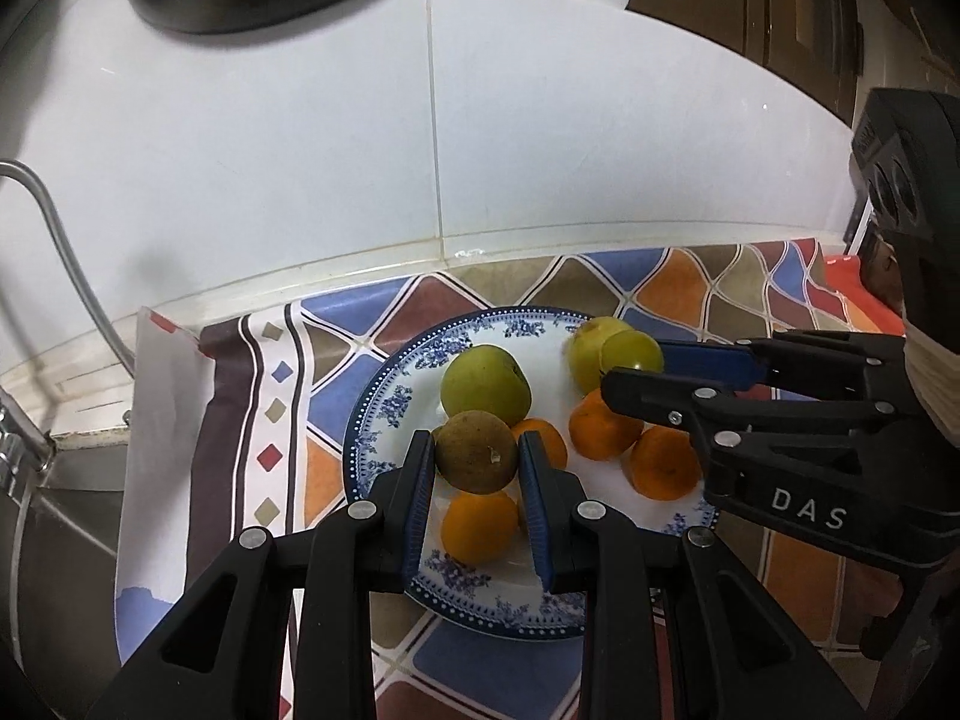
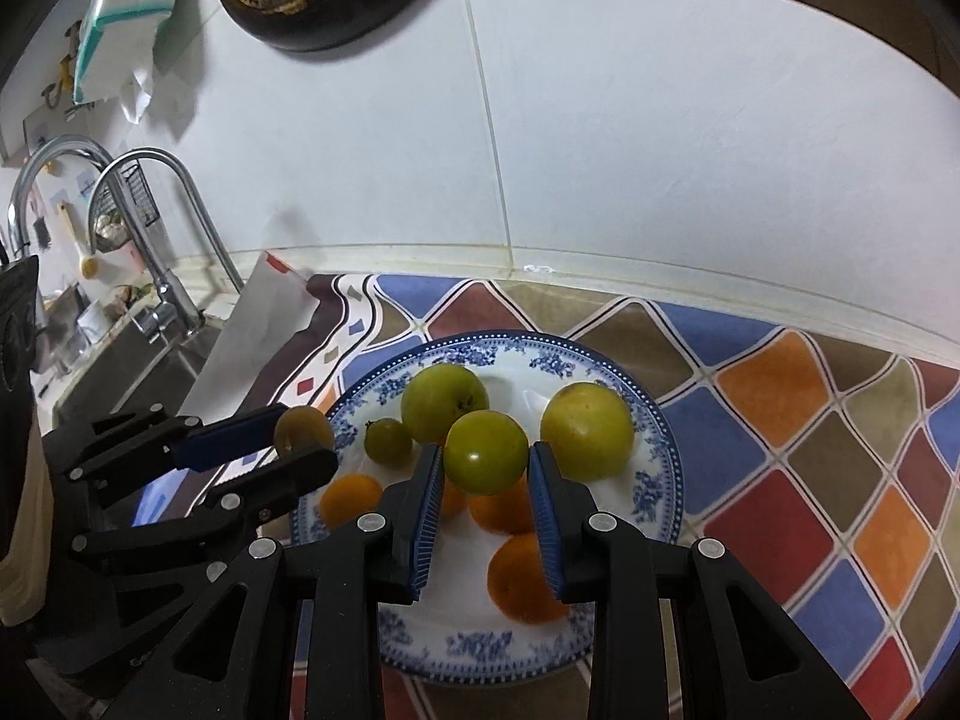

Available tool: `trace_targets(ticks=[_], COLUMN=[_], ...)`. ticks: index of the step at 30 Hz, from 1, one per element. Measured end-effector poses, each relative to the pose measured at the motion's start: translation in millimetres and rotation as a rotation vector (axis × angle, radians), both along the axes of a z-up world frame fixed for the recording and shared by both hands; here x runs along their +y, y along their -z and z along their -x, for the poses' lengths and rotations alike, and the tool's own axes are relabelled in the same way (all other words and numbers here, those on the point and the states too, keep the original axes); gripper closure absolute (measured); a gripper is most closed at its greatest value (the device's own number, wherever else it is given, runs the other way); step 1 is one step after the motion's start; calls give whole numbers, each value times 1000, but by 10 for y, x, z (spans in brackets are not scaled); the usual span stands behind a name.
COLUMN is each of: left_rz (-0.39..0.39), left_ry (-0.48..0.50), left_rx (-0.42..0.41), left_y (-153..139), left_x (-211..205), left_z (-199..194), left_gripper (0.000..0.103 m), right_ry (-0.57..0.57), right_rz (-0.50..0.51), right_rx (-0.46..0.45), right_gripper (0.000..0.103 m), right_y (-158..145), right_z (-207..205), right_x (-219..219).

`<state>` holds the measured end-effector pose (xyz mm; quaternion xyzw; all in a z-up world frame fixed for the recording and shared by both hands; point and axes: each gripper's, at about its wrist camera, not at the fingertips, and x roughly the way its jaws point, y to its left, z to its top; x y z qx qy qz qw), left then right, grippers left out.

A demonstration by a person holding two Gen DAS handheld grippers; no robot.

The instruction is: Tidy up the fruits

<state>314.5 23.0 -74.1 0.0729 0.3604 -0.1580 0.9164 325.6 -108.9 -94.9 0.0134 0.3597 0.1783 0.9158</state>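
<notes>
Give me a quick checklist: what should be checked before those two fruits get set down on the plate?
1. Left gripper shut on the brownish fruit: ok.
2. Right gripper shut on the green fruit: ok.
3. Plate under both grippers: ok.
4. Bare spot on the plate for each fruit: cannot tell; green fruits and oranges crowd it.
5. Grippers apart from each other: ok.

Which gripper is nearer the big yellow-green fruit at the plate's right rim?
Right. The right gripper, shut on a green fruit, sits just beside the big yellow-green fruit; the left gripper is across the plate.
</notes>
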Motion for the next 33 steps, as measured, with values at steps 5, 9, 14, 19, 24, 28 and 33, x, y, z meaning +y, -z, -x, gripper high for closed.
trace_targets(ticks=[5, 9, 14, 19, 24, 28, 33], left_rz=[-7, -11, -3, -10, -10, -8, 0], left_ry=[24, 30, 22, 14, -12, -26, -38], left_rx=[12, 17, -1, -23, -53, -80, -119], left_y=[60, 97, 85, 36, -64, -161, -311], left_x=[-25, -45, -41, -54, -34, -22, -16], left_z=[-70, -110, -105, -34, 84, 208, 401], left_gripper=[74, 74, 70, 70, 69, 68, 64], right_ry=[-2, -1, 18, 31, 40, 54, 72], right_rz=[-3, -1, -2, -1, -8, -14, -13], right_rx=[12, 16, 27, 11, 9, -9, -47], right_gripper=[73, 73, 73, 73, 73, 73, 73], right_y=[65, 95, 122, 90, 48, -28, -184], right_z=[-104, -171, -204, -142, -70, 85, 311], right_x=[21, 33, -1, -39, -85, -122, -177])
